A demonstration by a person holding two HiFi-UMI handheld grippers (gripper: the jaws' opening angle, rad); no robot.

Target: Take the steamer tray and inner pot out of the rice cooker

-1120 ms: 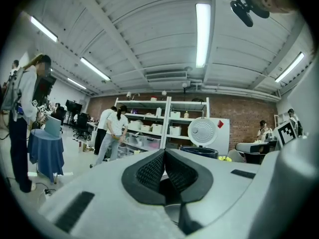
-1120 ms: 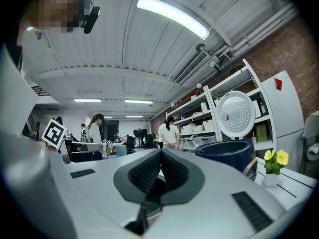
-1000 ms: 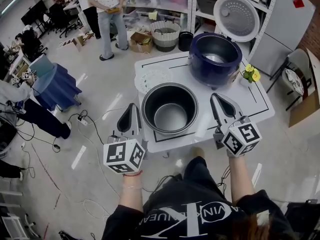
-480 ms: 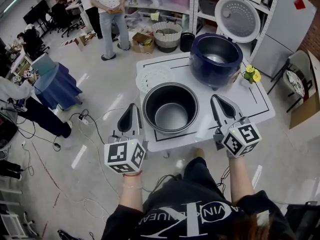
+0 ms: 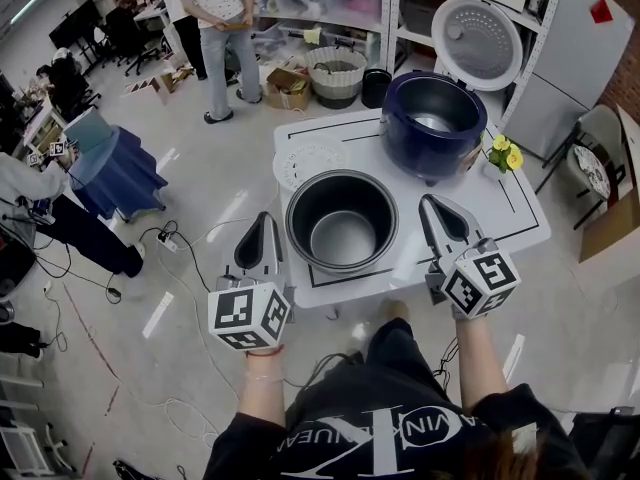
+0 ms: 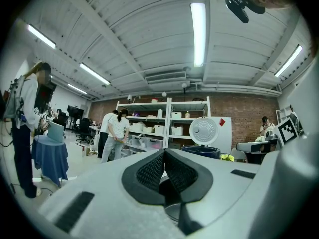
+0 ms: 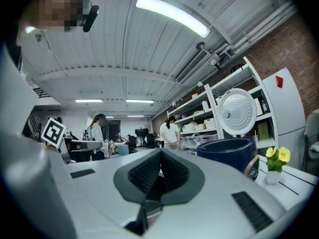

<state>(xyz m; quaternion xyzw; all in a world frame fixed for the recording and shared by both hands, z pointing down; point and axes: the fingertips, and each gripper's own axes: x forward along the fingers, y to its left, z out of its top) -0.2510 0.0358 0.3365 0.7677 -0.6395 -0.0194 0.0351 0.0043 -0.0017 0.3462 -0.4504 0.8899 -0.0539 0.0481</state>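
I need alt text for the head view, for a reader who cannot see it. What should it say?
An empty inner pot stands on a white table between the left gripper and right gripper, both with jaws shut and empty. Behind it stands the open blue rice cooker, lid up, and a white steamer tray lies left of it.

I see my right gripper with its fingers pressed together, nothing between them. It sits left of the blue rice cooker. The cooker's white lid stands raised above it, and yellow flowers sit just right of it on the worktop.
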